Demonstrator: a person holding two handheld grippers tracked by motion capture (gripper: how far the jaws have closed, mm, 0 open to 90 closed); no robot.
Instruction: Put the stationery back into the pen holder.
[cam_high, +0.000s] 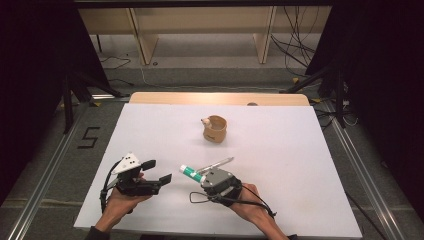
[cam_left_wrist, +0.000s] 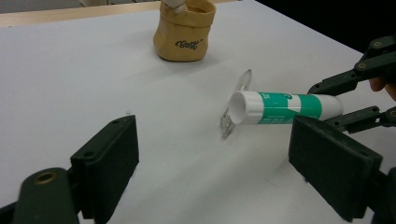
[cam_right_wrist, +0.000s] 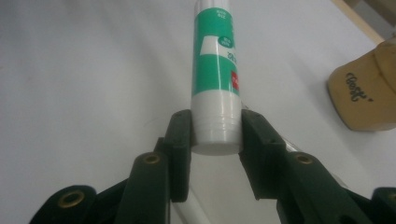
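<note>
The right gripper (cam_high: 198, 175) is clamped on the white end of the glue stick (cam_high: 190, 172), held lifted over the white table (cam_high: 300, 165) (a clear pen (cam_high: 216, 165) lies under it). The left gripper (cam_high: 159, 171) stands wide apart, holding nothing. Pickup looks done; placing, perhaps into the tan pouch (cam_high: 215, 129), seems left

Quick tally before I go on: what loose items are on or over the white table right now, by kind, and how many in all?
Glue stick, green and white, held in the right tool: 1
Clear pen, lying on the table: 1
Tan paper pouch, upright, with a small white thing poking from its top: 1
Total: 3
</note>
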